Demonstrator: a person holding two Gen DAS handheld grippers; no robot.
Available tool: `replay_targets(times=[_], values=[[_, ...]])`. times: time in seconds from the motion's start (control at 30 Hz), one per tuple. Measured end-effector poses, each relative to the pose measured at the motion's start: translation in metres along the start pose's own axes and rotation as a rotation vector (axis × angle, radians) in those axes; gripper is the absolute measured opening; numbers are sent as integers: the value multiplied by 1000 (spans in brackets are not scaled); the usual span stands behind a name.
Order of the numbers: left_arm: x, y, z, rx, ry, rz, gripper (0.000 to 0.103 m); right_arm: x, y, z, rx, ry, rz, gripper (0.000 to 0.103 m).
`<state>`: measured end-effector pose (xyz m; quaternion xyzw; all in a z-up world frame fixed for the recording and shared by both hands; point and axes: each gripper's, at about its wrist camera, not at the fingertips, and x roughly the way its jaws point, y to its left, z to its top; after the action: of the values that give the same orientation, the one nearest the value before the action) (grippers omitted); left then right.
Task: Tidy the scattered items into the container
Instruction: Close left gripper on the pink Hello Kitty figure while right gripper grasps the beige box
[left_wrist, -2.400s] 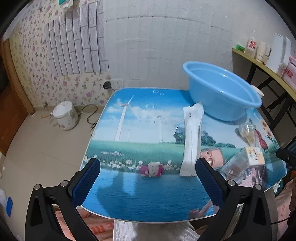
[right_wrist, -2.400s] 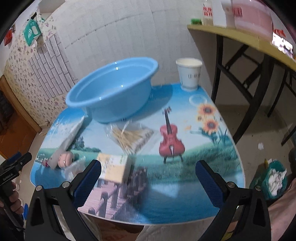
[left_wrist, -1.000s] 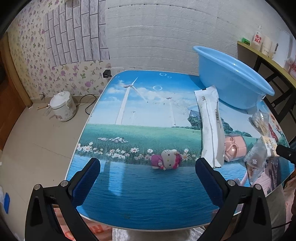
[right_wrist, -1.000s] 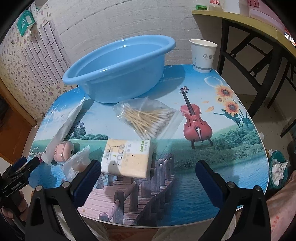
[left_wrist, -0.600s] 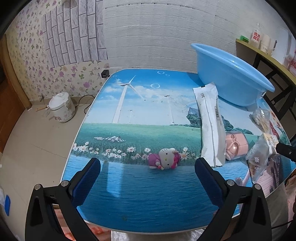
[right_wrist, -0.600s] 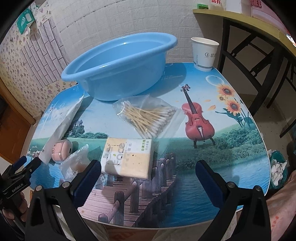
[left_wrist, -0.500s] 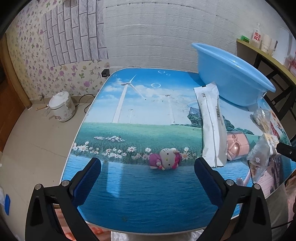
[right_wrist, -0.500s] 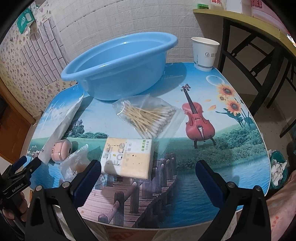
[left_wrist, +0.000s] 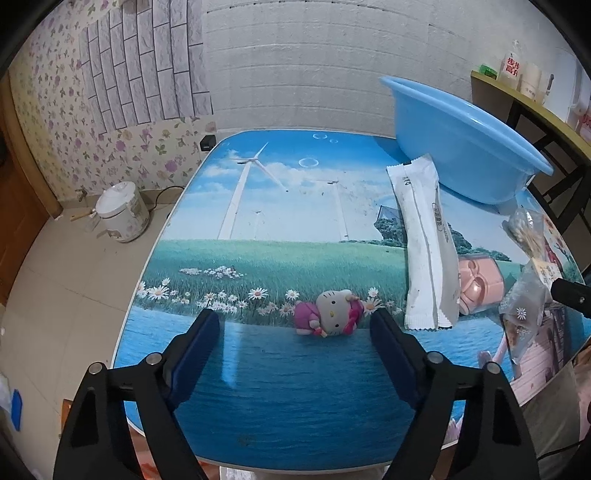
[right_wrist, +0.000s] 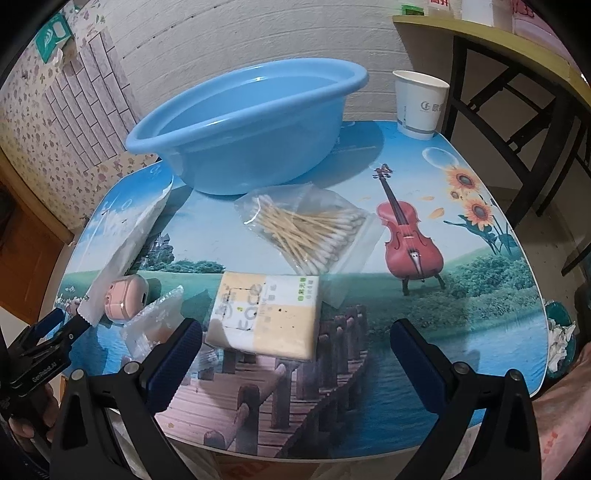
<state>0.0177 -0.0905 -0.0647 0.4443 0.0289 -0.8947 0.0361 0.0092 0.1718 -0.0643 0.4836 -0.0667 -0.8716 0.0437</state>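
Glossy printed worktop (left_wrist: 280, 369), smooth, with faint reflections. Smooth shiny blue plastic basin (right_wrist: 243, 147). Soft plush cat toy (left_wrist: 328, 313). Matt white plastic wrapper (left_wrist: 424, 243), crinkled at the ends. Clear plastic bag of cotton swabs (right_wrist: 306, 229) on wooden sticks. Glossy film on tissue pack (right_wrist: 266, 314). Matt paper cup (right_wrist: 419, 105). Matt black plastic tongs (left_wrist: 295, 343) with blue, finely textured pads.

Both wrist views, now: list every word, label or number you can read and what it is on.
"GenRobot.AI": on the left gripper body, seen in the right wrist view.
Paper cup: a logo and characters, cut off, unreadable.
Tissue pack: large letters and a green label, too distorted to read.
Long white packet: small print, too small.
Shelf bottle: red characters, blurred.
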Motion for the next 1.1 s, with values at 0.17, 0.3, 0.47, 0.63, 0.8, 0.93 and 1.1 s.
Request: replay_targets(times=[0.17,0.3,0.47,0.63,0.8,0.93,1.1], values=[[0,0,0,3,-17,1,77,4,8,1,-14,5,2,102],[1,0,1,8,-26,0,72,8,12,2,-22,12,-3,102],[1,0,0,12,-37,-2,69,15,19,3,-27,18,-10,102],[2,0,-1,15,-50,-4,69,21,25,2,-41,28,-18,102],[3,0,0,16,-50,-5,69,22,26,1,-47,2,-17,97],[3,0,1,16,-50,-5,69,17,21,3,-55,-21,-19,73],[3,0,1,14,-48,-2,69,12,6,2,-57,-20,-13,68]])
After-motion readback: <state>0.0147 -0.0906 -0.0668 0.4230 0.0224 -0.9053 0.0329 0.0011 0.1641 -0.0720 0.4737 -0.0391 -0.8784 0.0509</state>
